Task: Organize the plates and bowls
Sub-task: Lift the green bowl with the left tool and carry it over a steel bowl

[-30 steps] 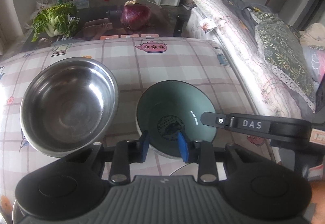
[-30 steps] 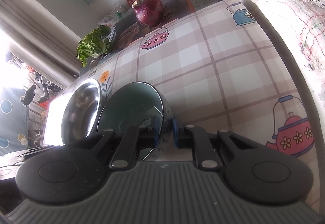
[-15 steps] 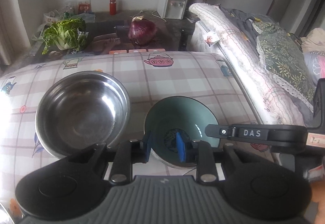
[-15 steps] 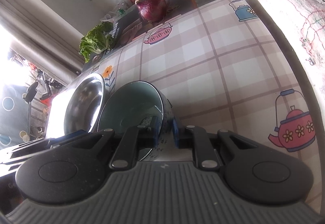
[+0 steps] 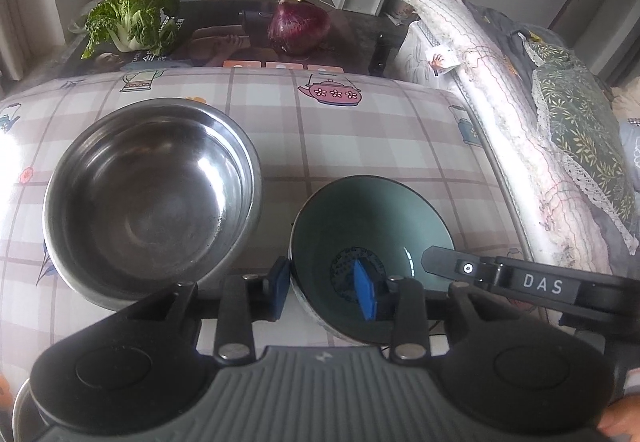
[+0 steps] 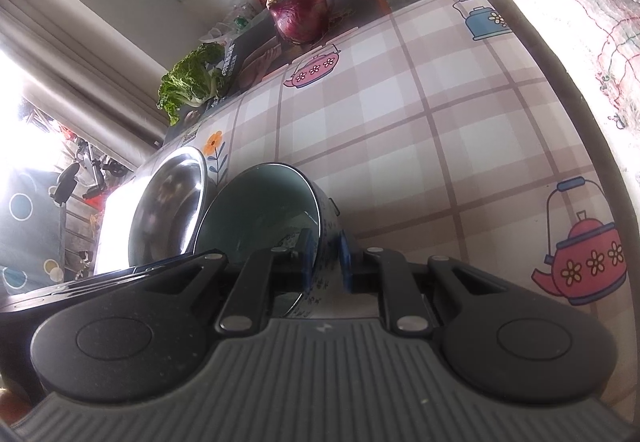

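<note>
1. The left gripper (image 5: 324,294) had just been opening. Its blue pads (image 5: 279,288) stood apart, one on each side of the near wall of the green bowl (image 5: 372,230). One pad sat outside the rim and one sat inside, and neither pressed on the wall.
2. The right gripper (image 6: 326,262) was pressed tight on the green bowl (image 6: 260,209), pinching its rim. It had not moved.
3. The green bowl sat on the checked tablecloth (image 5: 360,137), right in front of both grippers.
4. The steel bowl (image 5: 152,197) sat just beside the green one, ahead and to the left of the left gripper.
5. So the left gripper was probably letting go, and the right one had the bowl alone.
6. My guess is the green bowl would go into the steel bowl next.
</note>
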### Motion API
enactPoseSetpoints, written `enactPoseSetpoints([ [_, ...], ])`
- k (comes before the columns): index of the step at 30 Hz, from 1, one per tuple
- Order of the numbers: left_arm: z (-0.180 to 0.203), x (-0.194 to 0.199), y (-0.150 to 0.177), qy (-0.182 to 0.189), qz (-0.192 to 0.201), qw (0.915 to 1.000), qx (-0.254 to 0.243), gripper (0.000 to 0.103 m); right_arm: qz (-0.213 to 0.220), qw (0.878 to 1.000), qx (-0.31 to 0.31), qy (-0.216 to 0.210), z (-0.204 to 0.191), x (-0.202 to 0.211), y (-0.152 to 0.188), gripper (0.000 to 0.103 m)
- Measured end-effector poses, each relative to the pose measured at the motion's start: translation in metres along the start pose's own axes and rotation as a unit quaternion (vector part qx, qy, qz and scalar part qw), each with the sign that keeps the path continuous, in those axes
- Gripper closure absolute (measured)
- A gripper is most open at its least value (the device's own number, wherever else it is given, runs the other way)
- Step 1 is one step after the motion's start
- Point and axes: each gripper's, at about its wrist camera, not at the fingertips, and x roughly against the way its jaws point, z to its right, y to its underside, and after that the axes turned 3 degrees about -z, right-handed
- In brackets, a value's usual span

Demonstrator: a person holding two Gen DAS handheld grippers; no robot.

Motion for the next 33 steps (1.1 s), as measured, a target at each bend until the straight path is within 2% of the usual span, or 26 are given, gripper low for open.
enactPoseSetpoints([
  [9, 0.002, 0.003, 0.004, 0.005, -0.011, 0.9999, -0.008, 0.069, -0.008, 1.000, 0.001, -0.003, 0.001, 0.002, 0.001, 0.090],
  [21, 0.000, -0.016, 0.002, -0.022, -0.026, 0.9994, -0.003, 0.080, -0.019, 1.000, -0.018, -0.002, 0.004, -0.011, -0.002, 0.085],
  [33, 0.001, -0.025, 0.001, -0.031, -0.029, 0.9991, 0.001, 0.082, -0.014, 1.000, -0.014, 0.009, 0.001, -0.022, -0.002, 0.086],
])
